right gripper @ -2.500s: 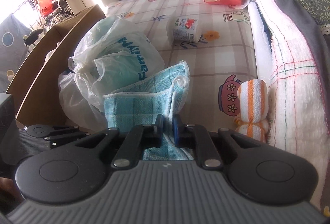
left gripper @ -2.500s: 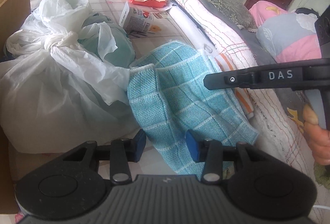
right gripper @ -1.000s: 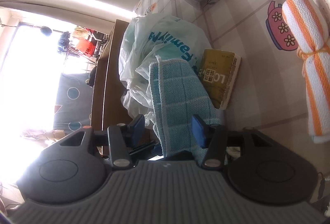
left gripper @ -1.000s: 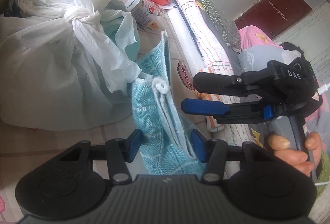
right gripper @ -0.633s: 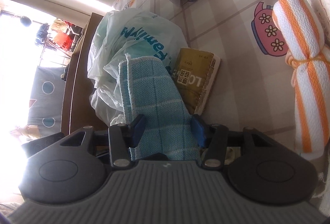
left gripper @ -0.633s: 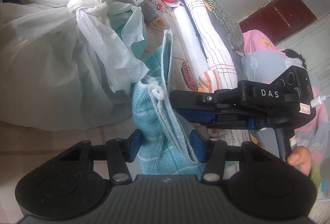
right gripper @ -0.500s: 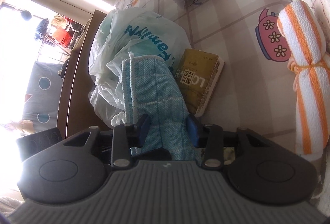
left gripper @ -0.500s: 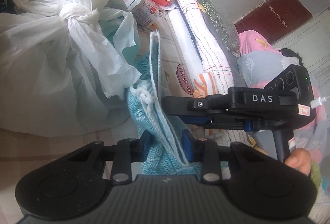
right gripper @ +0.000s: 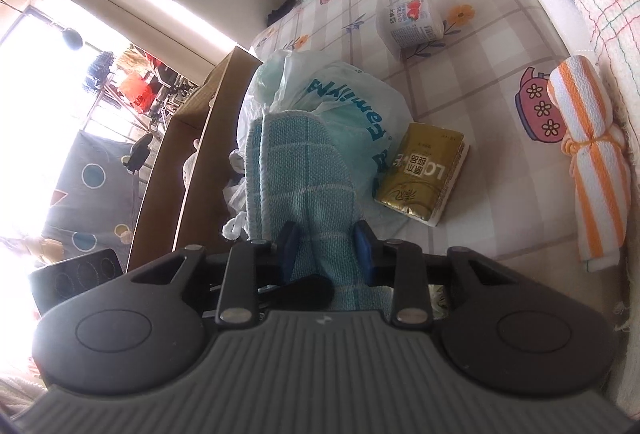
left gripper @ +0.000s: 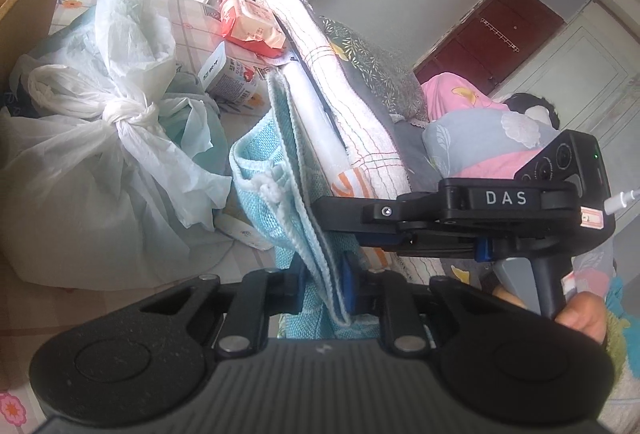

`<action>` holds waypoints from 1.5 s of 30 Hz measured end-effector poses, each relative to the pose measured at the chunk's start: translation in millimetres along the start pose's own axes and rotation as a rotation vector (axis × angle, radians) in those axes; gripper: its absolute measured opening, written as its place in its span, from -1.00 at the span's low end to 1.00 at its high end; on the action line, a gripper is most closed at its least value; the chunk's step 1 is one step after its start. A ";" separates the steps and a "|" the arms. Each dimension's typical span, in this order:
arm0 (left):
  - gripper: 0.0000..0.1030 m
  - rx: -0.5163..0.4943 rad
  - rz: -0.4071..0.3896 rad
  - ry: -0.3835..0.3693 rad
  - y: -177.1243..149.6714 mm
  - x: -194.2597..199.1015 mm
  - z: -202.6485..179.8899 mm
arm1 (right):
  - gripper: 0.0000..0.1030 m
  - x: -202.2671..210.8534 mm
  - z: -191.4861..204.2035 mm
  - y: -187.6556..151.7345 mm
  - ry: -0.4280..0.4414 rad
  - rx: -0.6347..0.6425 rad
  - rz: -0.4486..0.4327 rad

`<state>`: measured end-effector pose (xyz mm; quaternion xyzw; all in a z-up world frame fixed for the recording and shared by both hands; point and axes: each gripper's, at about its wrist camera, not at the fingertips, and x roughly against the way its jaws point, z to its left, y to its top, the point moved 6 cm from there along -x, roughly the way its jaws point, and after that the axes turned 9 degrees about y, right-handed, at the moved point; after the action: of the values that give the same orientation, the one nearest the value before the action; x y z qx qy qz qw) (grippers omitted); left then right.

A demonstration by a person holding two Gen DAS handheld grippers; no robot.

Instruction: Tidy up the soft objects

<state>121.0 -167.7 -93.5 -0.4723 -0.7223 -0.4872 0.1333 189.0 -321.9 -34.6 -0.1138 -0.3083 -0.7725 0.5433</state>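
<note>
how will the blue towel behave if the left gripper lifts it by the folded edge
Probably floppy: the blue towel already sags in loose folds. Likely light, thin woven cloth. Its textured weave should resist slipping from the left gripper, shut on the layers.

Daylight floods in from the window (right gripper: 48, 82) on my far left, blown out white. Bed (right gripper: 480, 82) evenly lit, soft shadows. Fisheye bends the edges; dark vignette corners. Left view slightly hazy, washed.

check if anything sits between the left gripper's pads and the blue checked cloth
Nothing visible does. The left gripper is shut directly on the folded edges of the blue checked woven cloth. The right gripper straddles the same cloth from the side, with its jaws apart.
</note>
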 end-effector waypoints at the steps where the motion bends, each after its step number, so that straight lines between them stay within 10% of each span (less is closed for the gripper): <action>1: -0.65 -0.009 -0.009 -0.004 1.2 7.0 -0.9 | -0.43 2.3 6.6 -1.2 0.003 0.007 -0.012; 14: -0.66 -0.113 -0.133 0.137 31.1 117.0 25.7 | -0.42 -37.8 121.6 -6.3 0.115 0.108 -0.043; 24: -0.68 -0.082 -0.244 0.459 64.1 214.1 115.4 | -0.39 -172.4 234.7 12.1 0.297 0.181 0.154; 37: -0.69 -0.223 -0.031 0.852 98.7 204.9 233.9 | -0.38 -354.4 272.9 19.9 0.186 0.114 0.393; 45: -0.75 -0.378 0.148 0.933 99.1 161.2 261.2 | -0.28 -358.6 247.2 40.8 0.134 0.075 0.327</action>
<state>187.9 146.0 -58.9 -0.2702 -0.4499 -0.7577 0.3879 324.4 93.4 -9.5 -0.0902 -0.2772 -0.6678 0.6849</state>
